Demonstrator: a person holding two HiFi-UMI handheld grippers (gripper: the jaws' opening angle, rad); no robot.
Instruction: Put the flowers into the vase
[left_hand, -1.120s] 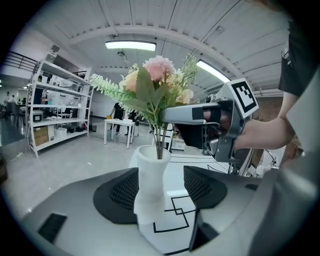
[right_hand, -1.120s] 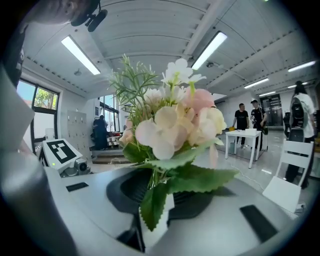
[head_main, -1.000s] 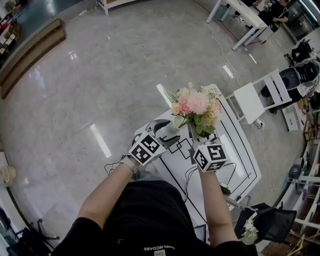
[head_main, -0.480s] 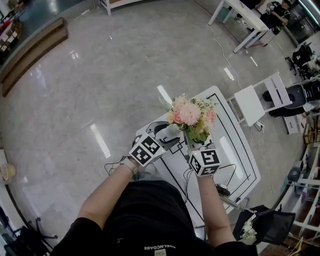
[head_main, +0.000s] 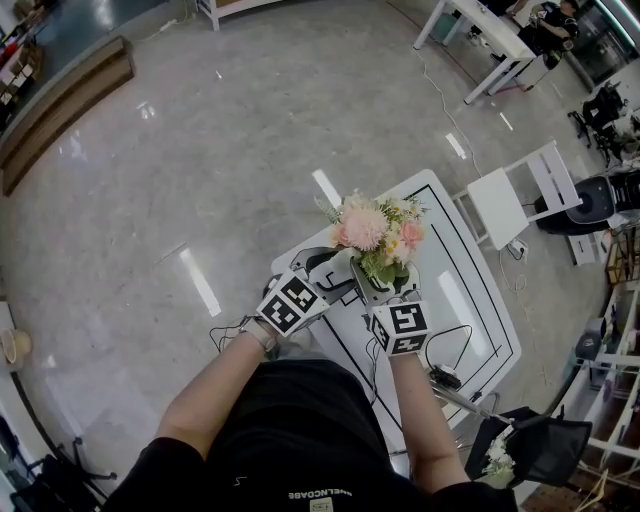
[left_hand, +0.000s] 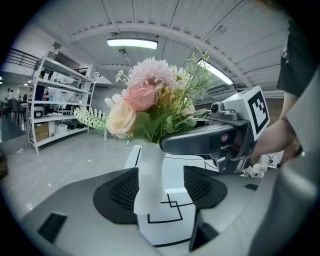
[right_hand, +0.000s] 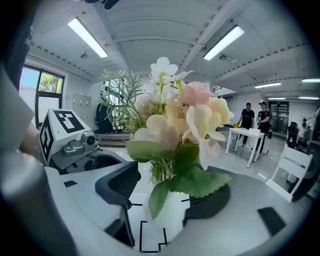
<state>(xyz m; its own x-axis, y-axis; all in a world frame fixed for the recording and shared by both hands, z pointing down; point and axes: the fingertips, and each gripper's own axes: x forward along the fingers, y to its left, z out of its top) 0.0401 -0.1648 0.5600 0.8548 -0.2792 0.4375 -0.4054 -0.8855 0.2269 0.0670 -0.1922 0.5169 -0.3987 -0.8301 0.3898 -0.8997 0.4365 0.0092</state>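
A bouquet (head_main: 370, 232) of pink, cream and white flowers stands with its stems in a white vase (left_hand: 150, 185) on the white table (head_main: 470, 300). In the left gripper view the vase sits between my left gripper's (left_hand: 161, 189) jaws, against the left pad, with a gap to the right pad. My right gripper (right_hand: 170, 195) is opening: its pads stand apart on either side of the stems and leaves above the vase (right_hand: 170, 215), pressing on nothing. In the head view the left gripper (head_main: 335, 272) and the right gripper (head_main: 392, 290) meet at the vase.
The table bears black line markings. A white chair (head_main: 525, 190) stands just beyond its right side, a black chair (head_main: 530, 440) at the lower right. White tables (head_main: 480, 40) and people (right_hand: 252, 117) are far off. Shelving (left_hand: 55, 105) lines the wall.
The right gripper has come down and to the left with the bouquet, whose stems now sit in the vase, and its jaws have spread. The left gripper has stayed put.
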